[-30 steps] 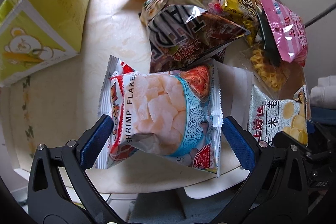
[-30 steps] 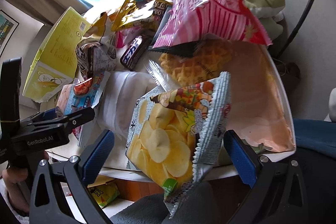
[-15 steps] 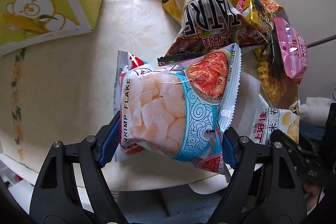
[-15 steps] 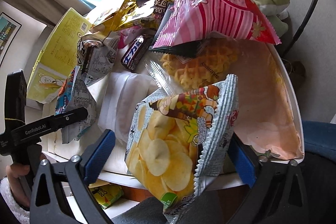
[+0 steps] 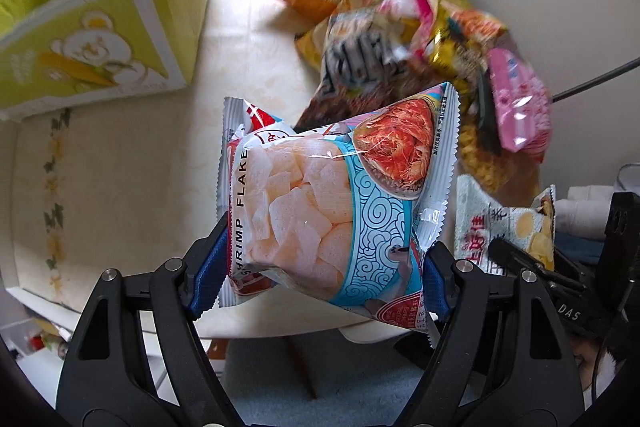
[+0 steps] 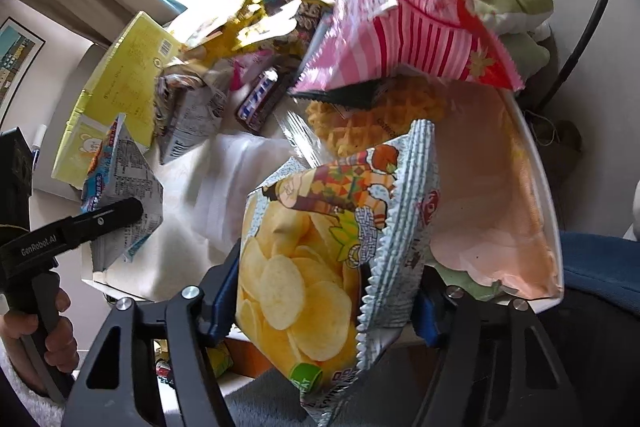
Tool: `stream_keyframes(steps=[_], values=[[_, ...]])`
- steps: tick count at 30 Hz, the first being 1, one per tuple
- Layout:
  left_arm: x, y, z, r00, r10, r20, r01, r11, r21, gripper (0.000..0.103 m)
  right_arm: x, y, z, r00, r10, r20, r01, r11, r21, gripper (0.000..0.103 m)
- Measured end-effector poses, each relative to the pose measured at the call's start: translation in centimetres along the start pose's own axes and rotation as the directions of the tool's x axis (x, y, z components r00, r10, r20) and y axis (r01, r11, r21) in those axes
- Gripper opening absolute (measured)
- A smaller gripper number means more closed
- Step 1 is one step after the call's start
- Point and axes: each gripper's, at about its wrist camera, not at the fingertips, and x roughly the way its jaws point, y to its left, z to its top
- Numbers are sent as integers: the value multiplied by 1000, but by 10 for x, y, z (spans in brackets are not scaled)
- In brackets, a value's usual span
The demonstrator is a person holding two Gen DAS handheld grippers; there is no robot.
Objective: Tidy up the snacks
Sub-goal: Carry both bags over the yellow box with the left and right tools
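Between tool (image 5: 316,275) pads: shrimp flakes (image 5: 332,207)

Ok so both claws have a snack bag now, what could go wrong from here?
1. The left claw pinches only the lower part of the puffy shrimp flakes bag; it could slip or swing.
2. The right claw, which has just been closing, squeezes the potato chip bag; chips may crush.
3. The waffle pack touches that bag's top edge; lifting could drag it.

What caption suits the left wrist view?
Left gripper clamps a shrimp flakes snack bag above the cream table.
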Motion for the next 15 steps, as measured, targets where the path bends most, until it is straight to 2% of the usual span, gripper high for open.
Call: stream_keyframes(steps=[9, 14, 15], values=[[-59, -7, 24, 992, -30, 126, 26, 999, 33, 77, -40, 27, 20, 998, -35, 55, 40, 996, -85, 65], [-92, 8, 54, 978, -41, 206, 31, 998, 52, 77, -61, 56, 47, 991, -30, 128, 47, 990, -136, 65], [-98, 12, 58, 975, -39, 219, 28, 998, 54, 77, -66, 73, 60, 987, -22, 161, 48, 987, -156, 65]])
